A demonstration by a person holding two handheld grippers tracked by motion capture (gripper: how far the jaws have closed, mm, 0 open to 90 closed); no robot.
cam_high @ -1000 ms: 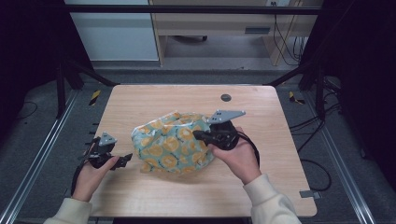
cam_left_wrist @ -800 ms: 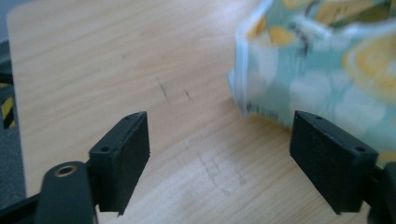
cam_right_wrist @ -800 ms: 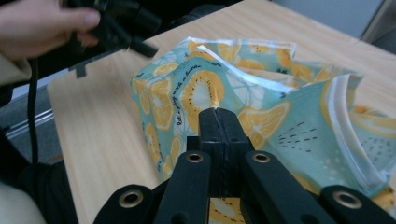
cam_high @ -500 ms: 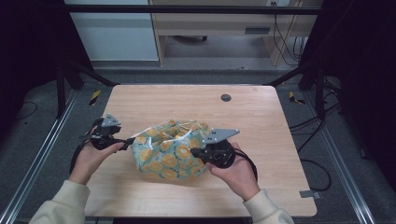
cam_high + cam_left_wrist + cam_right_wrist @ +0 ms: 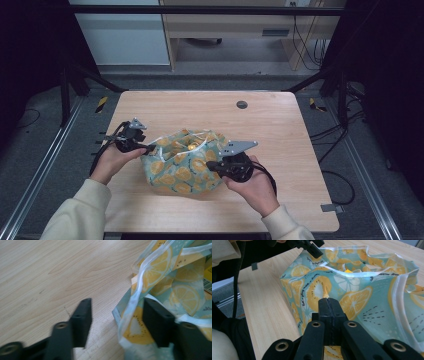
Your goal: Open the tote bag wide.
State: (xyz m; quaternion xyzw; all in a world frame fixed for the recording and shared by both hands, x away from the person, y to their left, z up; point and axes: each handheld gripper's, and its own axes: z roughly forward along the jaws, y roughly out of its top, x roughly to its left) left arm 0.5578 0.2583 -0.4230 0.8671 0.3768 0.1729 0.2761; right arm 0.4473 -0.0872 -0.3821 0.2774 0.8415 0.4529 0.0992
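- Teal bag (image 5: 182, 162) with a lemon print sat mid-table (image 5: 280, 125), mouth up.
- Right gripper (image 5: 328, 305) was pinched tight on a fold of its side.
- Left gripper (image 5: 115, 315) had its jaws apart around the rim's white edge (image 5: 140, 282).
- I'd close the left one squarely on that hem before pulling, or it'll slip.
- Script on the print was too small to read.
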